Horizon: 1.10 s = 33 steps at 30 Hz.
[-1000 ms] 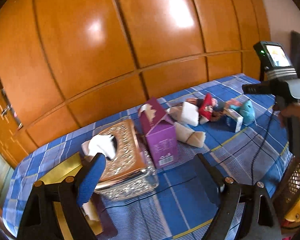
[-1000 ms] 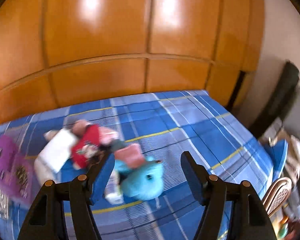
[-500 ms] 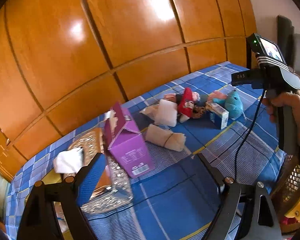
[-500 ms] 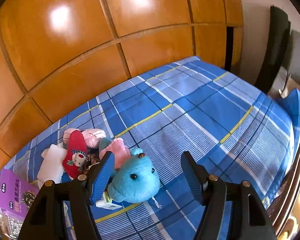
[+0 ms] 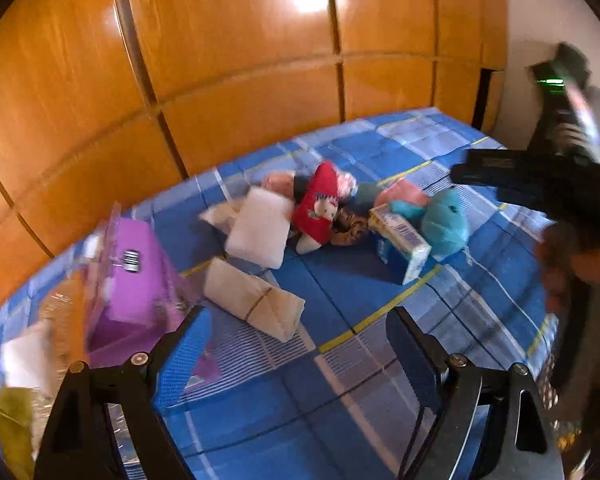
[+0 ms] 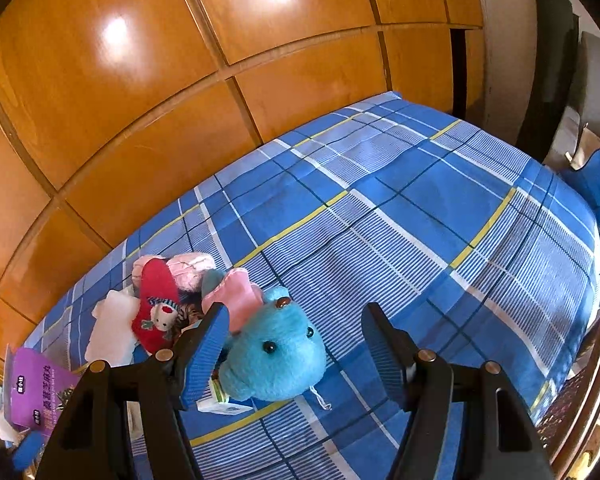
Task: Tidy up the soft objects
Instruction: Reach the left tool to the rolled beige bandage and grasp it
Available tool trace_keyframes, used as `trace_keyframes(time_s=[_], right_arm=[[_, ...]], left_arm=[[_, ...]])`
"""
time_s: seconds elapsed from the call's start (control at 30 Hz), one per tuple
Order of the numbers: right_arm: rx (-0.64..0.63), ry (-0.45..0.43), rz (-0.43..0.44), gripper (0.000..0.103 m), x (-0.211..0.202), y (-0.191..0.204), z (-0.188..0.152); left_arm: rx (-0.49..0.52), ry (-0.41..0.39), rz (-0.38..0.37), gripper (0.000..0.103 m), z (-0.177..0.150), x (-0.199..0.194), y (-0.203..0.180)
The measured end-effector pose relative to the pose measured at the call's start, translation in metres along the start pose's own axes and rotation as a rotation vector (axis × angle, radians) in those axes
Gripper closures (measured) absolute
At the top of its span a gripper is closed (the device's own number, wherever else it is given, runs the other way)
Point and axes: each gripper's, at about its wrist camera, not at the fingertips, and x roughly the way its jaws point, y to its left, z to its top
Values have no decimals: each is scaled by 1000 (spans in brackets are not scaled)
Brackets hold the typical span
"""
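A pile of soft toys lies on the blue plaid bed (image 6: 420, 208). A blue plush (image 6: 276, 356) lies just ahead of my right gripper (image 6: 296, 344), which is open and empty, its left finger beside the plush. Behind it are a pink plush (image 6: 240, 296), a red stocking toy (image 6: 156, 312) and a white pad (image 6: 112, 328). My left gripper (image 5: 296, 352) is open and empty, low over the bed. It sees the blue plush (image 5: 446, 220), red toy (image 5: 320, 208), white pad (image 5: 260, 232) and a beige roll (image 5: 256, 300).
A purple carton (image 5: 136, 280) stands at the left, also in the right wrist view (image 6: 36, 388). A small blue and white box (image 5: 400, 244) lies by the blue plush. Orange wooden panels (image 6: 180, 60) back the bed. A wicker chair edge (image 6: 596, 380) is at the right.
My left gripper has swung right, toward the toy pile; its view is blurred. My right gripper has come closer to the blue plush.
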Motion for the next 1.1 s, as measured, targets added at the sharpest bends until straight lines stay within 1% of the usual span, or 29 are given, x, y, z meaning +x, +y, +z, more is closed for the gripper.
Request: trace_keyframes(time_s=[0.07, 0.1, 0.17, 0.27, 0.3, 0.4, 0.47, 0.5, 0.53, 0.57, 0.6, 0.67, 0.7, 0.77, 0.8, 0.83, 0.87, 0.9, 0.97, 1.1], right_arm=[[2, 5, 8, 34, 1, 0, 0], [3, 8, 11, 34, 1, 0, 0], [5, 10, 18, 34, 2, 0, 0], [9, 18, 28, 34, 3, 0, 0], [9, 20, 31, 34, 4, 0, 0], [9, 22, 38, 33, 4, 0, 0], [8, 23, 40, 33, 4, 0, -1], [8, 23, 42, 33, 4, 0, -1], [9, 22, 43, 33, 4, 0, -1], [9, 22, 44, 33, 4, 0, -1], [10, 23, 44, 33, 4, 0, -1], [10, 24, 43, 33, 4, 0, -1], [11, 26, 45, 33, 5, 0, -1], [10, 30, 45, 33, 5, 0, -1], [10, 30, 46, 34, 5, 0, -1], [11, 31, 45, 34, 5, 0, -1], [12, 33, 44, 34, 6, 0, -1], [12, 34, 42, 34, 6, 0, -1], [8, 37, 38, 34, 6, 1, -1], [3, 41, 39, 34, 7, 2, -2]], left_arm=[[-53, 48, -17, 14, 7, 18, 3], [-90, 80, -20, 14, 11, 30, 4], [-143, 118, -14, 14, 14, 46, 7], [-243, 173, 23, 14, 16, 69, 13], [-276, 192, 51, 14, 16, 77, 14], [-330, 204, 98, 13, 16, 95, 13], [-353, 213, 117, 13, 15, 105, 13], [-356, 220, 116, 13, 15, 113, 11], [-348, 222, 109, 13, 14, 116, 9], [-331, 218, 120, 14, 14, 119, 5], [-309, 196, 121, 14, 13, 118, 1], [-227, 156, 63, 14, 10, 115, -11], [-192, 140, 39, 16, 8, 113, -16], [-116, 114, -32, 17, 2, 107, -26], [-91, 101, -65, 19, -1, 104, -27], [-94, 96, -85, 19, -3, 102, -26], [-122, 97, -111, 20, -5, 101, -19], [-172, 109, -128, 21, -5, 101, -10], [-305, 138, -144, 22, -5, 105, 13], [-438, 159, -155, 22, -2, 107, 38]])
